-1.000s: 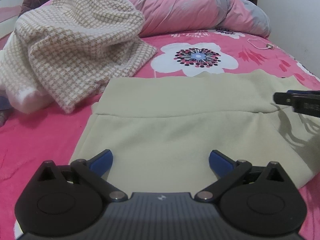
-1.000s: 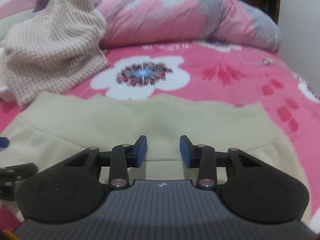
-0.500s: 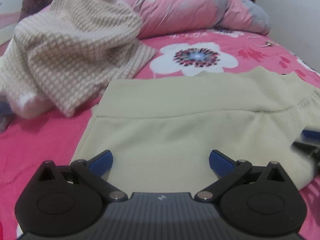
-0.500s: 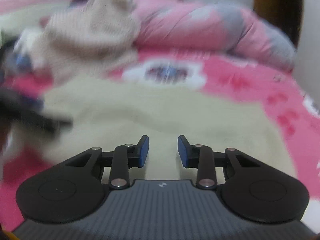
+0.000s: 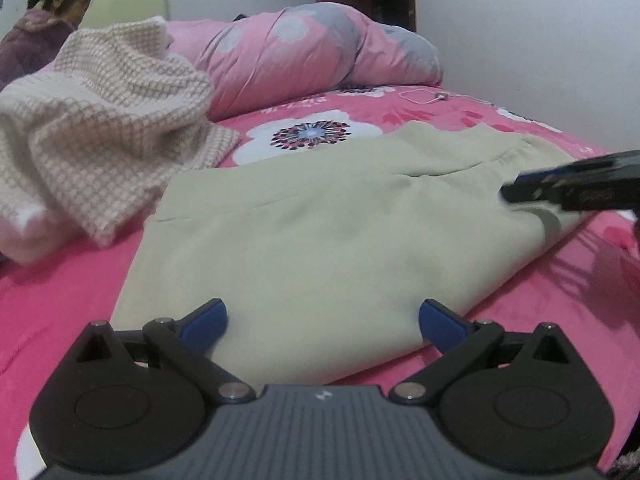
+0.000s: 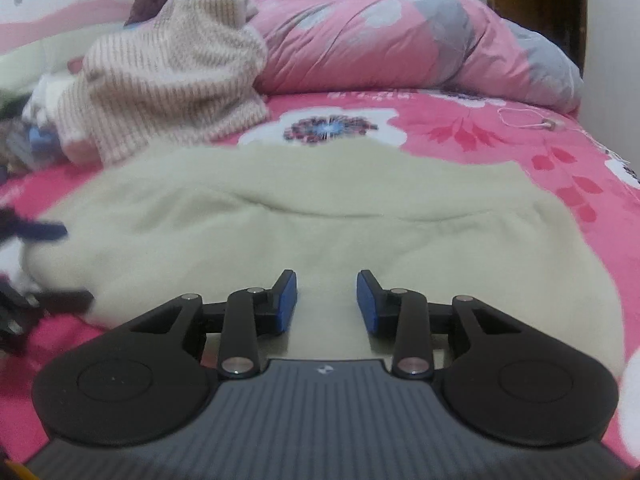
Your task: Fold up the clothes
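A pale beige folded garment (image 5: 320,232) lies flat on the pink flowered bedspread (image 5: 60,292). My left gripper (image 5: 322,316) hovers wide open over its near edge, with nothing between the blue pads. In the right wrist view the same garment (image 6: 320,208) fills the middle. My right gripper (image 6: 327,300) sits low over its near part, jaws a short way apart and pinching no cloth. The right gripper (image 5: 576,188) also shows at the right edge of the left wrist view, over the garment's far corner. The left gripper (image 6: 36,236) is a dark blur at the left edge.
A cream and tan knit sweater (image 5: 92,136) is heaped at the left, just past the garment. A rolled pink and grey quilt (image 5: 312,52) lies across the back by the wall. A thin white cable (image 5: 432,98) rests on the bedspread. A person (image 5: 52,20) appears far left.
The left gripper has swung, so the garment now runs slantwise in its view. The right gripper shifted sideways over the garment, then settled; in the left view it now shows higher at the right.
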Tool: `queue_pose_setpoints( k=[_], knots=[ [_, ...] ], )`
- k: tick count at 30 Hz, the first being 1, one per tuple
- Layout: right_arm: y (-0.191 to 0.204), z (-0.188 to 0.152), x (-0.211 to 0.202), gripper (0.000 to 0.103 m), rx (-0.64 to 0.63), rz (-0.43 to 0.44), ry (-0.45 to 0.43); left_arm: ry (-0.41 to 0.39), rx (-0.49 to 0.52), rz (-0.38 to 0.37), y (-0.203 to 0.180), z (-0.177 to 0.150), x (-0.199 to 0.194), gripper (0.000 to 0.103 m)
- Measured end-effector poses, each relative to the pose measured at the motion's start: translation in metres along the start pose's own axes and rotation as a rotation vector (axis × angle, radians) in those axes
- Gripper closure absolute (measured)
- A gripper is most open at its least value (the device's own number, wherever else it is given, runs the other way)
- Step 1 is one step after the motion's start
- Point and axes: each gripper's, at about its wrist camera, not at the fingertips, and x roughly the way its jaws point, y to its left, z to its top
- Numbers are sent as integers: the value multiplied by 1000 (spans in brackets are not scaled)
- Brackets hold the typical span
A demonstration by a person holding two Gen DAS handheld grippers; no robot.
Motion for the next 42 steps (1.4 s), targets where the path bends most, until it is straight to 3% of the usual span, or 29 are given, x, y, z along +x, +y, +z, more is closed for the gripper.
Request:
queue_pose_setpoints(
  k=[2, 5, 7, 11, 13, 17, 22, 28, 31, 35, 42],
  knots=[
    [1, -2, -15, 69, -18, 26, -63, -5, -7, -3, 0, -2, 0, 0],
    [-3, -21, -1, 62, -49, -7, 11, -16, -19, -12, 1, -5, -8, 0],
    [-14, -33, -1, 61, 4, 30, -37, -17, -30, -5, 3, -7, -21, 0],
    [-16, -31, 2, 61, 27, 38, -41, -50, -84, -2, 18, -18, -57, 0],
    [-18, -33, 2, 61, 39, 48, -50, -60, -142, 28, 30, -26, -68, 0],
    [-21, -35, -1, 60, 56, 60, -63, -40, -363, 52, 63, -38, -67, 2],
    [-21, -36, -1, 60, 59, 62, -65, -31, -641, -17, 96, -51, -53, 7],
    [-21, -36, -1, 60, 63, 64, -65, -26, -728, -86, 102, -56, -61, 17],
    [-21, -36, 0, 60, 65, 64, -63, -38, -806, -182, 103, -64, -74, 17],
    [-20, -36, 1, 59, 58, 57, -65, -2, -875, -274, 97, -67, -59, 17],
    [-19, -36, 1, 59, 55, 53, -64, -31, -923, -250, 96, -61, -37, 10]
  ],
)
